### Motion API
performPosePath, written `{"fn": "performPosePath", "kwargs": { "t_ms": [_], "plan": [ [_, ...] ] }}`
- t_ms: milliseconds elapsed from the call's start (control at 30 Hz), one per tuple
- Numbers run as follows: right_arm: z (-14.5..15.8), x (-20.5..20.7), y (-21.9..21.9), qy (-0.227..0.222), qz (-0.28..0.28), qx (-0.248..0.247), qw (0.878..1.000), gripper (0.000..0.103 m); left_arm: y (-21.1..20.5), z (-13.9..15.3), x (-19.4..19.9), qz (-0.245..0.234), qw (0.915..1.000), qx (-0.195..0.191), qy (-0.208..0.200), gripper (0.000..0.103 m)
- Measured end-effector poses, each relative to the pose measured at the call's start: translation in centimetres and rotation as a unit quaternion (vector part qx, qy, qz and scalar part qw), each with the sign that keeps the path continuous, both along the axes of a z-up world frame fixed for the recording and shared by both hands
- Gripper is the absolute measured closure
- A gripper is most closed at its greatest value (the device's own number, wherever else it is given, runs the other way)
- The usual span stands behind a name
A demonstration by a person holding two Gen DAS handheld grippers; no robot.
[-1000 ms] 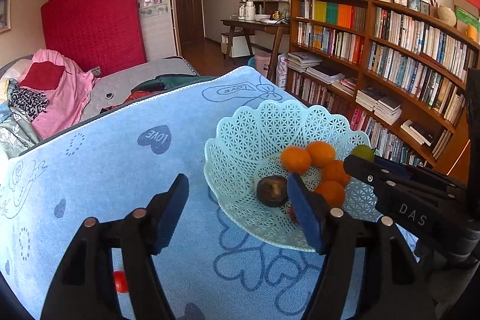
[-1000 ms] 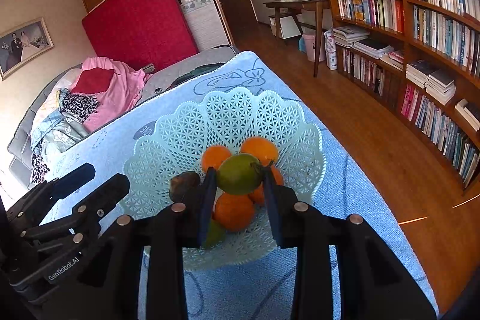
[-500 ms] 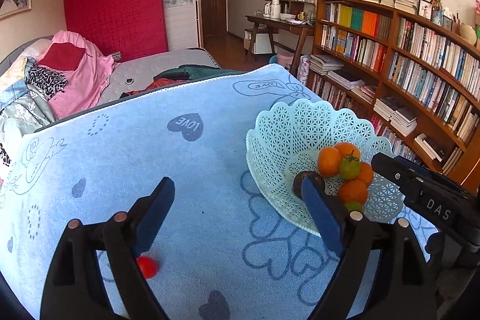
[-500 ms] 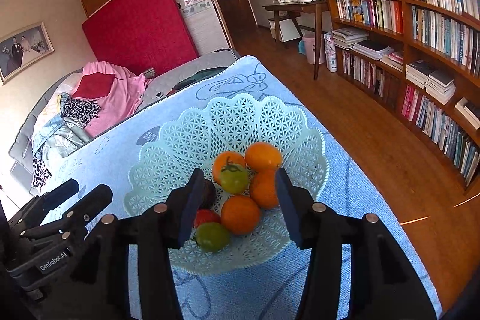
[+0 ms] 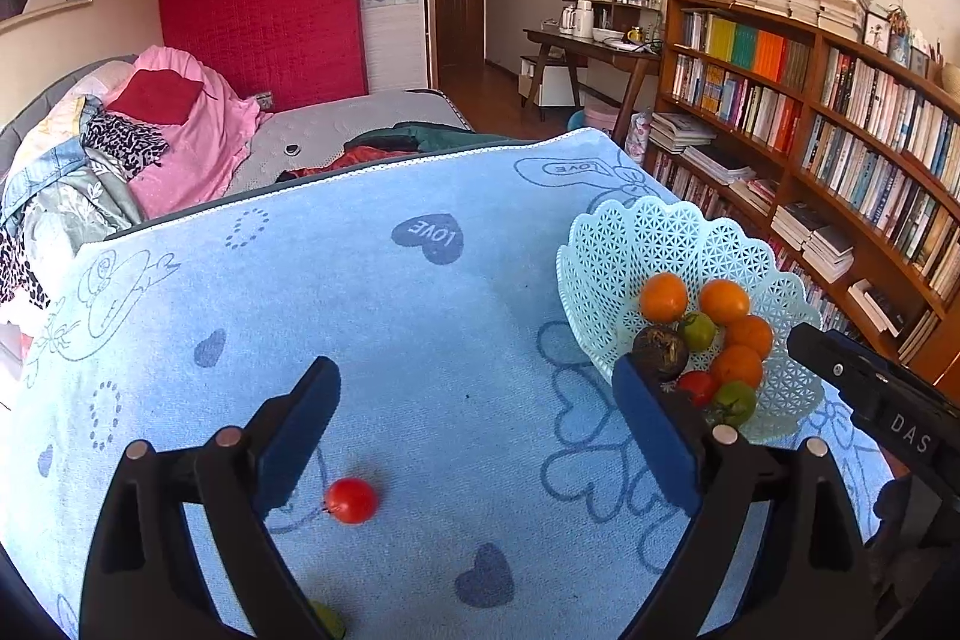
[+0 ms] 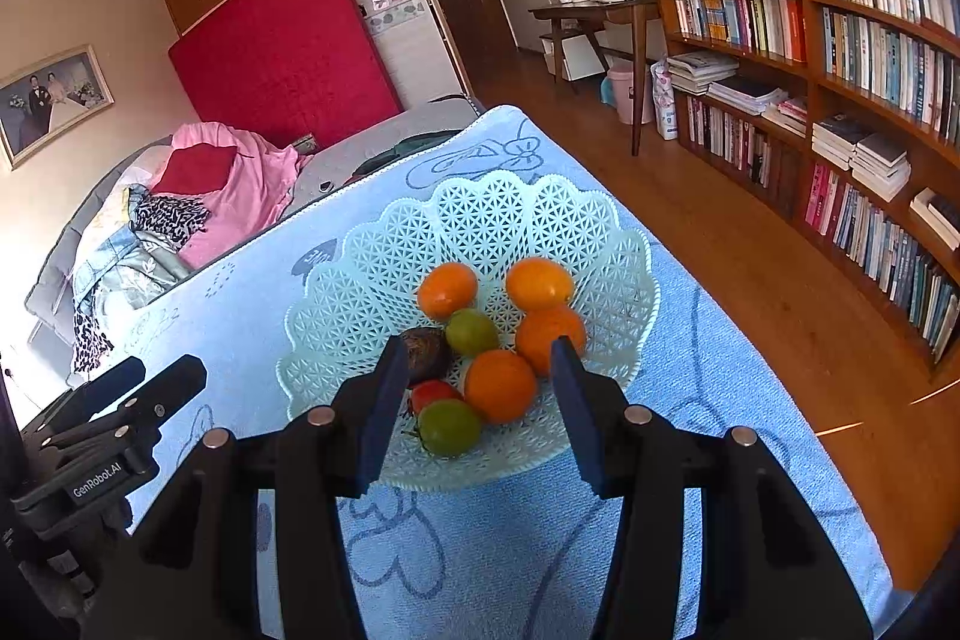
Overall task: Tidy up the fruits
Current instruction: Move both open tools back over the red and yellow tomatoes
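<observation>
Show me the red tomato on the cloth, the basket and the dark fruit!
red tomato (image 5: 351, 500), left wrist view, middle of its skin.
basket (image 6: 480, 214), right wrist view, far lattice wall.
dark fruit (image 6: 427, 353), right wrist view, its top.

A lived-in home bedroom: a grey mattress (image 5: 360, 124) heaped with pink bedding (image 5: 192, 142) lies at the far left below a framed wedding photograph (image 6: 51, 100), while tall wooden bookshelves crammed with books (image 6: 840, 58) line the right wall beside a dark wooden desk (image 5: 594, 52).
</observation>
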State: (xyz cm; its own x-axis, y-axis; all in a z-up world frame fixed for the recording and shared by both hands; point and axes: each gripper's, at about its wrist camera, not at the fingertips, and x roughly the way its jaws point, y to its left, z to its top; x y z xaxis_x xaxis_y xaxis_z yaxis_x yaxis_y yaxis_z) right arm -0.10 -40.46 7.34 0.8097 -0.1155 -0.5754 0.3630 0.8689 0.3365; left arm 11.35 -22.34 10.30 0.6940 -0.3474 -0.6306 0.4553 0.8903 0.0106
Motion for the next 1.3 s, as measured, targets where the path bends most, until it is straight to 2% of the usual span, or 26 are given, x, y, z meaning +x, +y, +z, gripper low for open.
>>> {"fn": "performPosePath", "kwargs": {
  "t_ms": [200, 567, 1033, 1300],
  "plan": [
    [0.3, -0.4, 1.4, 0.0, 0.012, 0.0, 1.0, 0.052, 1.9, 0.2, -0.3, 0.019, 0.9998, 0.003, -0.001, 0.007],
    [0.6, -0.9, 3.7, 0.002, 0.032, -0.002, 0.999, 0.052, 6.2, 0.4, -0.4, 0.059, 0.9982, -0.001, 0.007, 0.007],
    [0.2, -0.7, 7.1, 0.011, 0.059, -0.002, 0.998, 0.051, 12.6, -0.9, -0.8, 0.113, 0.9931, -0.006, 0.032, 0.007],
    [-0.2, -0.4, 9.0, 0.019, 0.076, -0.004, 0.997, 0.051, 14.9, -1.6, -1.8, 0.121, 0.9917, -0.008, 0.04, 0.007]
  ]
}}
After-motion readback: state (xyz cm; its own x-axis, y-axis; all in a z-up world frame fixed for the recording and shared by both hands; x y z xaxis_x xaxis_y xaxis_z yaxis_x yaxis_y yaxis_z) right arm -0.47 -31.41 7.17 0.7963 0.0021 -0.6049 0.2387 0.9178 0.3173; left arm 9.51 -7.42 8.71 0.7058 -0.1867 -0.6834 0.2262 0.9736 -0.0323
